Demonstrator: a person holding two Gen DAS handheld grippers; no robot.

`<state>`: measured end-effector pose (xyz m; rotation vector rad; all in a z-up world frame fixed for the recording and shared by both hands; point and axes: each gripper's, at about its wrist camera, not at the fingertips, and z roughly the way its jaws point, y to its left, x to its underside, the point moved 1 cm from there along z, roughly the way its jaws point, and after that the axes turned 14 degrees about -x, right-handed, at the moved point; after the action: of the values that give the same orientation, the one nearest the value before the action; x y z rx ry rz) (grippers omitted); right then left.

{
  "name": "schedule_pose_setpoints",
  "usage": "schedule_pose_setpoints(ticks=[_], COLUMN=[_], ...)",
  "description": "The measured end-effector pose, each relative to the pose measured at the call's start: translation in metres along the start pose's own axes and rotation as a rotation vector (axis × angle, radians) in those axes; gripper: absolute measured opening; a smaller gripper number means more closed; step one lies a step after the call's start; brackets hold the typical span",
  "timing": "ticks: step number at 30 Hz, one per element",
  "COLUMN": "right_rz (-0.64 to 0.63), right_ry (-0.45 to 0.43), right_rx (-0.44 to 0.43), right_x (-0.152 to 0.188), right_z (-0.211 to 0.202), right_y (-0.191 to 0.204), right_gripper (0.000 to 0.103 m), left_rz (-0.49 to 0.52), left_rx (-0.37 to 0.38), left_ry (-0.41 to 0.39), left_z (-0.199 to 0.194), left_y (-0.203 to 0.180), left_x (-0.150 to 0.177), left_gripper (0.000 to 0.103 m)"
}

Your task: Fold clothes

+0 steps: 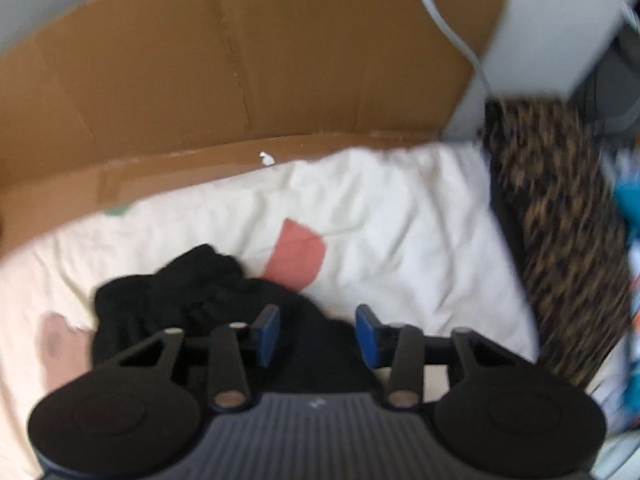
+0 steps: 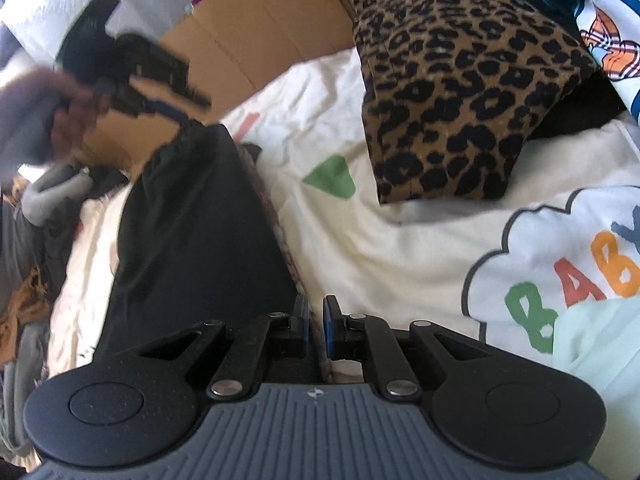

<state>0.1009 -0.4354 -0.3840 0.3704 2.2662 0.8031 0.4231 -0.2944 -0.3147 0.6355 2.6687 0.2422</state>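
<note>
A black garment (image 2: pixel 192 240) lies stretched lengthwise over the cream bedsheet (image 2: pixel 360 240). Its near right edge runs in between the narrowly closed blue pads of my right gripper (image 2: pixel 317 322), which is shut on that edge. In the left wrist view the same black garment (image 1: pixel 180 292) sits bunched on the sheet. My left gripper (image 1: pixel 317 328) hovers over it, open, with black cloth showing below the gap and nothing pinched. The right wrist view also shows the left gripper (image 2: pixel 136 68), blurred, in a person's hand (image 2: pixel 60 120) above the garment's far end.
A leopard-print cushion (image 2: pixel 460 92) rests at the far right of the bed. Brown cardboard (image 1: pixel 240 64) stands along the far side, with a white cable (image 1: pixel 448 20) hanging over it. A heap of grey and brown clothes (image 2: pixel 28 240) lies at the left. A printed "BABY" cover (image 2: pixel 560 272) lies near right.
</note>
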Motion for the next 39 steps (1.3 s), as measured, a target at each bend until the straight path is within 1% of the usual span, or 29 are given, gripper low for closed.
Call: schedule_pose_setpoints(ticks=[1, 2, 7, 10, 11, 12, 14, 17, 19, 25, 29, 31, 33, 35, 38, 39], right_rz=[0.000, -0.001, -0.017, -0.024, -0.026, -0.028, -0.027, -0.015, -0.026, -0.056, -0.050, -0.043, -0.030, -0.019, -0.021, -0.023], right_ry=[0.000, -0.001, 0.027, 0.042, 0.048, 0.053, 0.074, 0.107, 0.122, 0.163, 0.171, 0.172, 0.142, 0.102, 0.084, 0.094], right_rx=[-0.004, -0.008, -0.033, -0.038, -0.036, -0.035, -0.025, -0.016, -0.001, 0.038, 0.043, 0.045, 0.037, 0.016, 0.011, 0.017], right_x=[0.000, 0.000, 0.003, 0.004, 0.005, 0.006, 0.008, 0.012, 0.014, 0.020, 0.020, 0.019, 0.017, 0.014, 0.010, 0.010], right_z=[0.000, 0.001, 0.007, 0.011, 0.012, 0.013, 0.016, 0.023, 0.025, 0.029, 0.029, 0.028, 0.025, 0.018, 0.016, 0.018], right_y=[0.001, 0.001, 0.008, 0.010, 0.011, 0.012, 0.011, 0.009, 0.010, 0.010, 0.008, 0.008, 0.007, 0.007, 0.007, 0.007], right_gripper=[0.008, 0.008, 0.008, 0.008, 0.008, 0.008, 0.008, 0.007, 0.010, 0.006, 0.004, 0.005, 0.007, 0.004, 0.004, 0.004], left_rz=[0.041, 0.079, 0.223, 0.287, 0.303, 0.314, 0.313, 0.243, 0.220, 0.207, 0.249, 0.259, 0.256, 0.244, 0.239, 0.239], left_rx=[-0.005, -0.004, -0.008, -0.004, -0.009, -0.016, -0.032, -0.023, -0.023, -0.029, -0.035, -0.030, -0.026, -0.022, -0.020, -0.021], left_ry=[0.007, 0.016, 0.070, 0.075, 0.072, 0.072, 0.076, 0.090, 0.101, 0.071, 0.043, 0.030, 0.024, 0.006, -0.019, -0.022], left_z=[0.003, 0.005, 0.022, 0.032, 0.035, 0.038, 0.045, 0.052, 0.053, 0.045, 0.041, 0.038, 0.038, 0.037, 0.036, 0.038], left_y=[-0.005, -0.010, -0.042, -0.063, -0.070, -0.075, -0.081, -0.077, -0.074, -0.072, -0.075, -0.077, -0.077, -0.080, -0.087, -0.088], left_x=[0.004, 0.010, 0.045, 0.061, 0.065, 0.067, 0.069, 0.066, 0.065, 0.070, 0.072, 0.071, 0.071, 0.072, 0.072, 0.071], left_gripper=[0.023, 0.022, 0.021, 0.019, 0.016, 0.015, 0.015, 0.015, 0.014, 0.014, 0.014, 0.014, 0.014, 0.014, 0.014, 0.014])
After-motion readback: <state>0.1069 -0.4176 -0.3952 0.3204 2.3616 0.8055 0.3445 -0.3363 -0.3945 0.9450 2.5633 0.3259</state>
